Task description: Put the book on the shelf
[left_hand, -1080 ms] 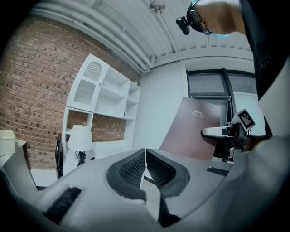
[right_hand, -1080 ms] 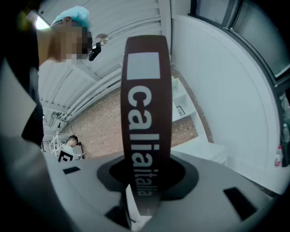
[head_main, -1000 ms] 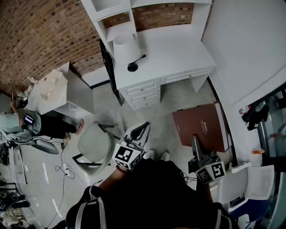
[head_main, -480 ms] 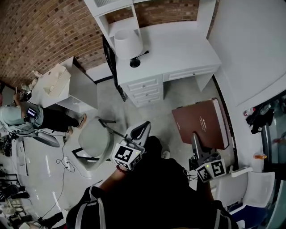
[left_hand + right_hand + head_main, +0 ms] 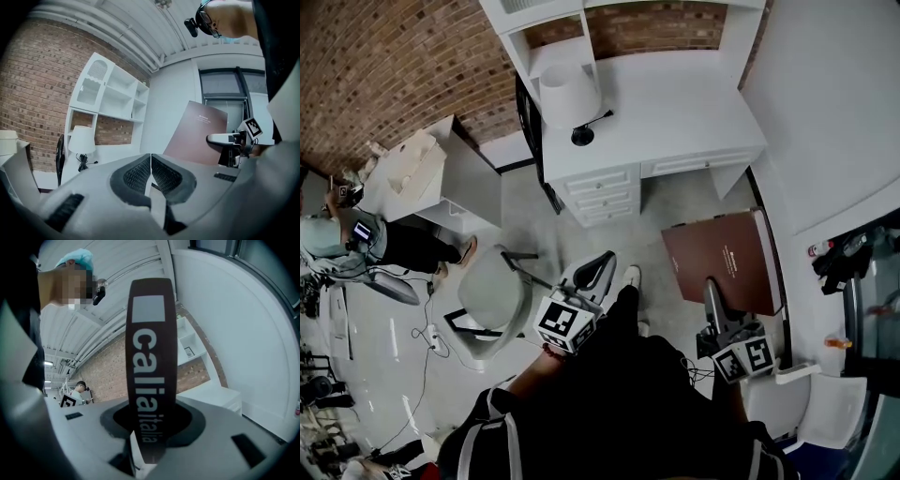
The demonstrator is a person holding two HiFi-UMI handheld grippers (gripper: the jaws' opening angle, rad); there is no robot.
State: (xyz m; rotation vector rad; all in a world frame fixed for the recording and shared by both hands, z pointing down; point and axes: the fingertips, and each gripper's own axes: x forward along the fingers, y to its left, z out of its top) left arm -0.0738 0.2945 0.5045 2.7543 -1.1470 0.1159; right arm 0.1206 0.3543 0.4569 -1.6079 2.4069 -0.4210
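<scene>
The right tool gripped the brown book, jaws wide around it, in front of the white worktop near its right front corner. The book's long axis and lettered spine ran from the jaws toward the worktop. The left tool, closed and empty, hung before the worktop's drawers.

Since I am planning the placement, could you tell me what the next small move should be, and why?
Probably step forward and carry the book toward the shelf above the white desk: the right gripper is clamped on it, but the book hangs over the floor, short of the desk.
</scene>
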